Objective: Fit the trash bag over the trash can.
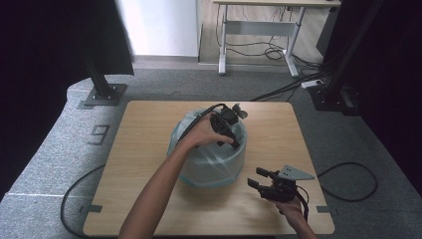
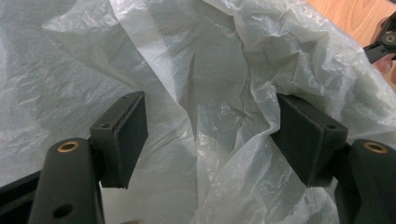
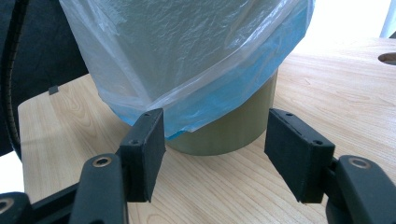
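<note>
From above, the bin (image 1: pixel 209 154) lined with a plastic bag (image 1: pixel 199 149) sits mid-table (image 1: pixel 149 124); a grey "9" (image 1: pixel 99 134) marks the floor. Left gripper (image 1: pixel 230 130) reaches inside, right gripper (image 1: pixel 259 178) waits beside it.
Left gripper view: jaws apart over crumpled bag (image 2: pixel 201 93).
Right gripper view: jaws apart, empty, facing the bin (image 3: pixel 229 130).

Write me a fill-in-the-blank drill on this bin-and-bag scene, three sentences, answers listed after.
1. The clear plastic bag is draped over a round ____ standing on the wooden table.
2. The left gripper is inside the bag's mouth, its jaws ____ with crumpled plastic between them.
3. The right gripper waits beside the bin with ____ between its open jaws.

Missing words: bin; open; nothing
</note>
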Available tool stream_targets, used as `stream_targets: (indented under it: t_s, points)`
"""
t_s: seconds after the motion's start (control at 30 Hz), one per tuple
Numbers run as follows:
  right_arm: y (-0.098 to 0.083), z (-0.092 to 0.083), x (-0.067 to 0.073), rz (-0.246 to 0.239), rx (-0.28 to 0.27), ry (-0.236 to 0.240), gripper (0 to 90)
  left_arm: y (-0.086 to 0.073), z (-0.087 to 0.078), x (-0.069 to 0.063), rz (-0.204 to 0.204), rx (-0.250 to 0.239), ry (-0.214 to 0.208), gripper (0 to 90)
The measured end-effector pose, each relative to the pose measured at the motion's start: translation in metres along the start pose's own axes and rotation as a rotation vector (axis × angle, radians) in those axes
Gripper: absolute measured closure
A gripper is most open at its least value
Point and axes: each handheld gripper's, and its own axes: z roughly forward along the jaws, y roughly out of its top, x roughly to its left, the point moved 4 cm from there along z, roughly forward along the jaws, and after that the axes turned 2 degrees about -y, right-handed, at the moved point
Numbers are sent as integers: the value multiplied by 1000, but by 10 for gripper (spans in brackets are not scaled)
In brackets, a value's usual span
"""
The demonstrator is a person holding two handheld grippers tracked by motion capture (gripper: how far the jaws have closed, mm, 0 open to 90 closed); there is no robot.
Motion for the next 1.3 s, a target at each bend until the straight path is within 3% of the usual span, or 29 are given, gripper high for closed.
stream_targets:
  t_s: [0.23,0.33,0.47,0.7,0.9,1.13,1.23,1.3]
  points:
    - [0,0,-1,1,-2,-2,368,-16,-46,-1,7,-164,-5,280]
    - [0,1,0,-2,1,-2,369,-33,-65,5,-13,-180,21,280]
    - [0,1,0,-5,3,-2,369,-57,-74,14,-48,-183,44,279]
    - [-1,2,-1,-2,7,-6,369,-84,-72,27,-82,-169,46,278]
    - [-3,4,0,-3,14,-7,369,-80,-57,27,-71,-112,51,278]
    - [-3,2,-2,-1,13,-9,369,-75,-38,26,-57,-7,79,278]
    - [-2,1,-2,-2,8,-11,369,-75,-38,25,-56,-25,77,277]
    - [-2,1,-2,-2,7,-12,369,-77,-43,24,-58,-75,66,277]
